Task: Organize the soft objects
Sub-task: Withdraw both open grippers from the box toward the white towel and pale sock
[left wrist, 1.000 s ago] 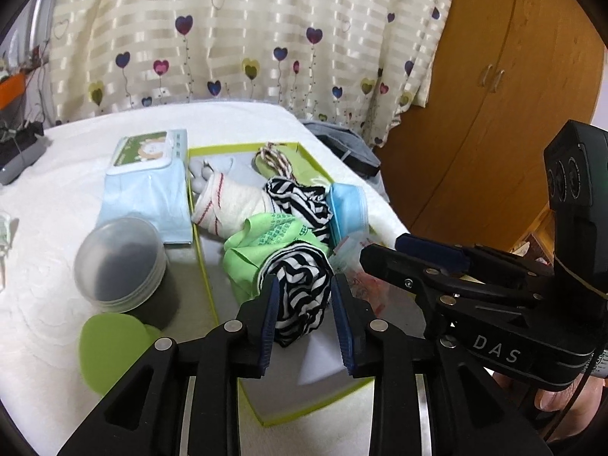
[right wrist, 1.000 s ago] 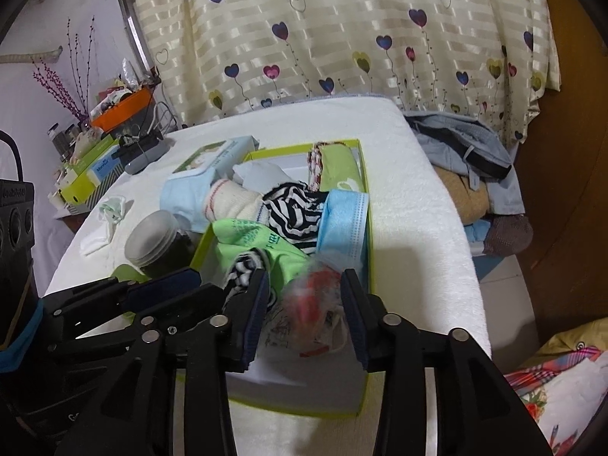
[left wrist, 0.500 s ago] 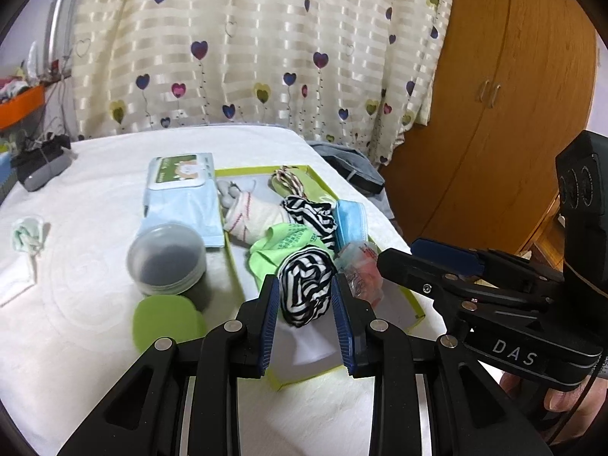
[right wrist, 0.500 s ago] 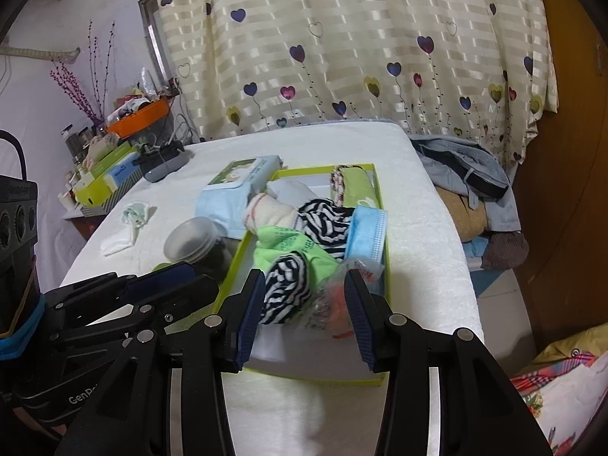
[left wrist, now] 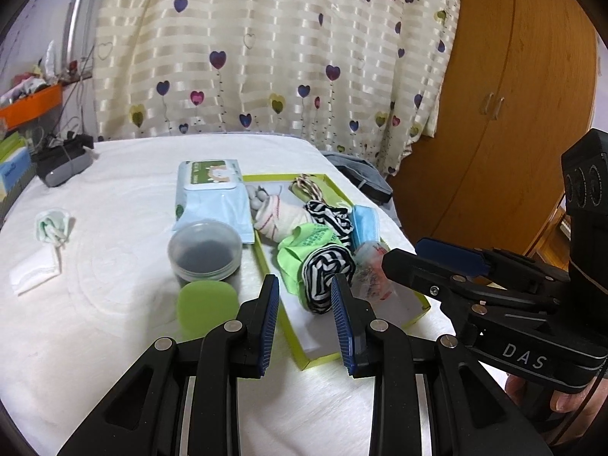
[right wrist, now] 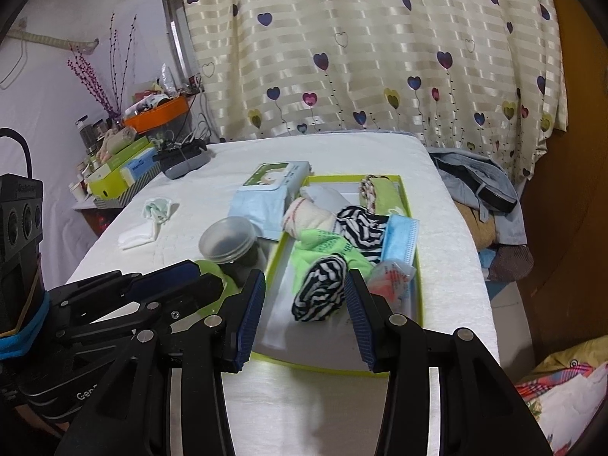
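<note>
We hold both grippers above the near edge of the white table [left wrist: 95, 266], pointed down twd the green-rimmed tray [left wrist: 304, 361]. Our left gripper [left wrist: 305, 321] has its jaws parted, nothing btwn the blue pads [left wrist: 269, 323]; the stuff seen thru the gap lies further off, in the tray. Our right gripper [right wrist: 304, 315] stands wider apart, also released & empty.

The striped sock roll [right wrist: 321, 292], black/white, lies in the near half of the tray, on the white floor. Its long axis runs roughly from the tray's near end twd the far end, leaning a bit right in the right wrist view; the rounder bunched end is the far one, touching the green cloth [right wrist: 323, 245]. Just right of it sits a crinkly clear bag w/ red bits [right wrist: 391, 279], against the tray's right wall. Behind that, a blue face mask pack [right wrist: 401, 237] stands on edge along the same wall, long axis running near-to-far.

Further back: a second striped piece [right wrist: 361, 224], a cream sock w/ red stripes [right wrist: 307, 216] lying crosswise, & a green rolled towel [right wrist: 380, 193] at the far right corner, its length along the wall.

Outside the tray, left: wet wipes pack [left wrist: 211, 193] overlapping the tray edge, a lidded clear jar [left wrist: 205, 250] near it, a green sponge [left wrist: 207, 307] just in front of the jar. A crumpled white cloth [left wrist: 47, 243] lies well apart, far left.
</note>
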### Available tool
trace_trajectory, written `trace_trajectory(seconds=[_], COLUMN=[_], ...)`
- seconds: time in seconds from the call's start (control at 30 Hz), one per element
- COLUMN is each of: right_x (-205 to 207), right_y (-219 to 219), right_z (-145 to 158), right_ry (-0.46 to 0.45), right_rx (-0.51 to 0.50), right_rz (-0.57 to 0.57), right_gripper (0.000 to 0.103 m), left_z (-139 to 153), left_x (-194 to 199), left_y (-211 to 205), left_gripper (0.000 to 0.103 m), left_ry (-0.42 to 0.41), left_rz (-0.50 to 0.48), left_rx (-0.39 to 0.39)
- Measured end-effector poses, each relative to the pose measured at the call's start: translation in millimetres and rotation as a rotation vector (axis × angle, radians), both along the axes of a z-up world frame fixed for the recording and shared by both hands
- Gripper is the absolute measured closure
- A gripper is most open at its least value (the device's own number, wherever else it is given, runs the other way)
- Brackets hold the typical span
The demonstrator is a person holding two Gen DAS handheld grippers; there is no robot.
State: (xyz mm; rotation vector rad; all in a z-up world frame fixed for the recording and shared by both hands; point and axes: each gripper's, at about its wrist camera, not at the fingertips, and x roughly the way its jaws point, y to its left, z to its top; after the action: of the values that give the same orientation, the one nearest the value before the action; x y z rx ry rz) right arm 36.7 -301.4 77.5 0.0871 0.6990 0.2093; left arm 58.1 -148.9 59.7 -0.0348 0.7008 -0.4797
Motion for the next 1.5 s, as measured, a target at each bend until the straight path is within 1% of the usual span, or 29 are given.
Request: trace_trajectory(seconds=[0.43, 1.0, 1.03, 1.07, 1.17, 1.27, 1.33, 1.5], right_x=[1.5, 15.8, 17.0, 17.9, 20.1, 25.5, 29.5, 40.2], right_y=[26.3, 70.8, 74.6, 77.5, 85.5, 96.8, 105.2, 127.8], right_z=[3.0, -0.1, 0.0, 0.3, 0.8, -0.2, -0.7, -3.6], right_ry=[-0.004, -0.003, -0.005, -0.007, -0.011, -0.005, -0.003, 0.009], right_rx=[-0.013, 0.000, 0.002, 0.005, 0.010, 0.006, 0.006, -0.008], right_rz=[0.046, 0.136, 0.144, 0.151, 0.170, 0.190, 0.205, 0.246], right_gripper=[0.058, 0.058, 0.057, 0.054, 0.053, 0.053, 0.053, 0.053], left_z=[-0.6, -5.2, -5.5, -5.8, -8.2, -9.8, -10.3, -13.3], left_x=[-2.0, 8.0, 8.7, 9.7, 11.7, 14.2, 15.5, 22.3], left_y=[27.0, 77.4, 80.4, 83.9, 97.5, 111.2, 119.1, 148.9], left_gripper=[0.076, 0.075, 0.075, 0.075, 0.074, 0.071, 0.067, 0.064], left_ry=[0.001, 0.002, 0.001, 0.001, 0.004, 0.009, 0.009, 0.010], left_rz=[0.040, 0.136, 0.142, 0.148, 0.173, 0.198, 0.211, 0.271], left_rx=[-0.010, -0.012, -0.011, -0.011, -0.011, -0.016, -0.020, -0.027])
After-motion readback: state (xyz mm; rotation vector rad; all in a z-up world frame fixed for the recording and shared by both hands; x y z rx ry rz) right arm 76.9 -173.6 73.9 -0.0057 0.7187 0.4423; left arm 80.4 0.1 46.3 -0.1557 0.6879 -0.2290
